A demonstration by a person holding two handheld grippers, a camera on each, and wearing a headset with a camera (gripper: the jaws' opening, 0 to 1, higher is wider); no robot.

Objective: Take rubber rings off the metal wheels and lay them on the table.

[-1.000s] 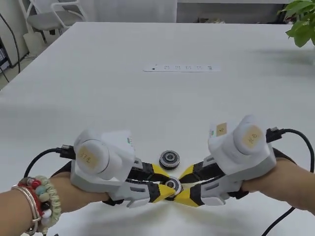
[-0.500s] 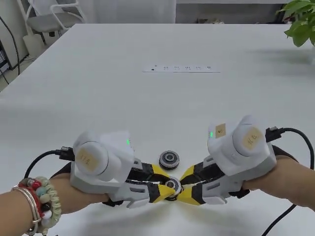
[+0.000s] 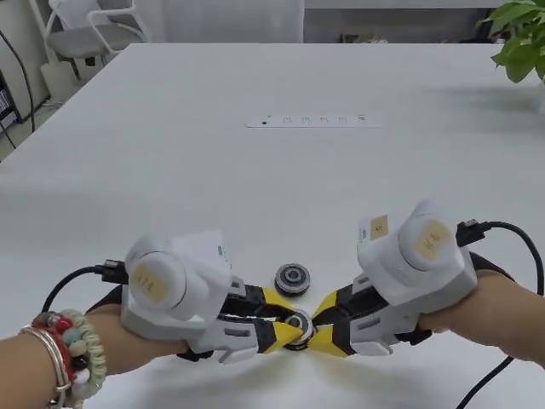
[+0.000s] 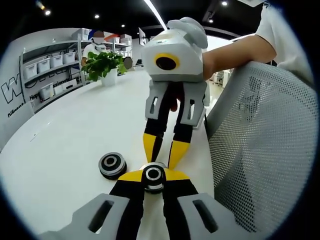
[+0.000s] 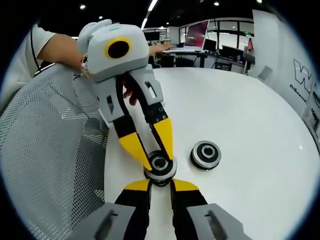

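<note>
A small metal wheel with a black rubber ring is held just above the white table between both grippers. My left gripper comes in from the left and is shut on the wheel, its yellow tips flanking it. My right gripper comes from the right and is shut on the wheel's near edge. The left gripper faces the right one head on. A second ringed wheel lies flat on the table just beyond them.
A white power strip lies mid-table, far ahead. Green plant leaves hang over the far right corner. A chair stands beyond the far left edge. A mesh chair back sits close behind the grippers.
Both grippers stay shut on the same wheel and have sunk very slightly. The loose wheel has not moved.
</note>
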